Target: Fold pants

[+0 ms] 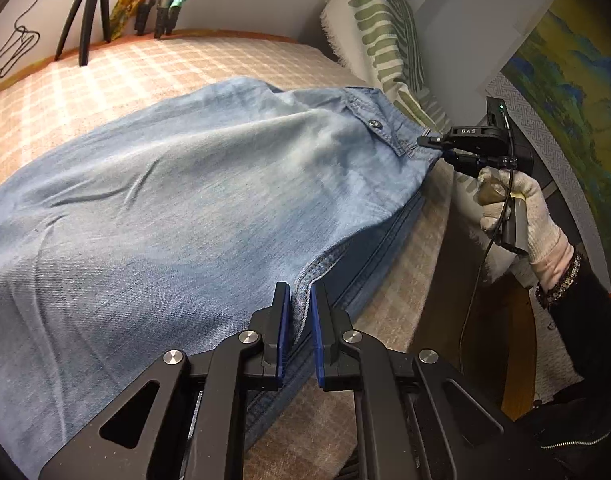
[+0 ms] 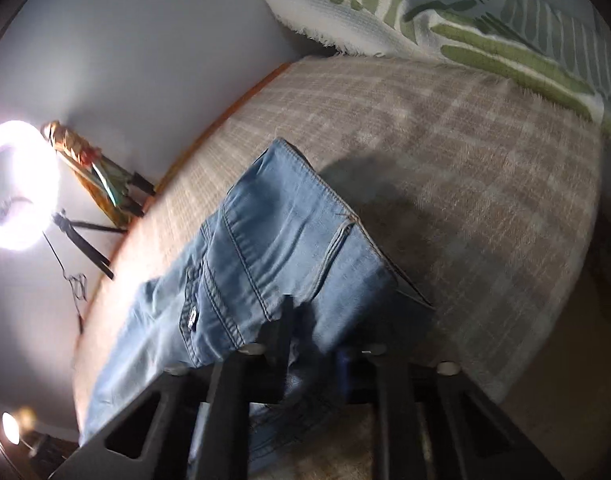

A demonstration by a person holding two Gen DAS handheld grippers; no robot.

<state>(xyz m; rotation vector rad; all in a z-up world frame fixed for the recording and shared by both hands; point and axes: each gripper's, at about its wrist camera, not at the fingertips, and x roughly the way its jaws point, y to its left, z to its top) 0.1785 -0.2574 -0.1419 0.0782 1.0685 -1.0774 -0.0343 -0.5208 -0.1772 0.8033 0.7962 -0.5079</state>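
1. Pants (image 1: pixel 165 184): light blue denim, spread across the checked beige bed cover (image 1: pixel 105 76); the side seam edge runs between the left gripper (image 1: pixel 300 300) blue pads, which are clamped on it.
2. Right gripper (image 1: pixel 429 141): black, held by a white knit-gloved hand (image 1: pixel 521 216); tips pinched on the waistband corner, beside the buttoned pocket flap.
3. Surroundings: green-and-white patterned fringed throw (image 1: pixel 381 40) near the waistband; ring light (image 2: pixel 17 184) on a tripod.
4. Right wrist view is motion-blurred; its fingertips are buried in denim.
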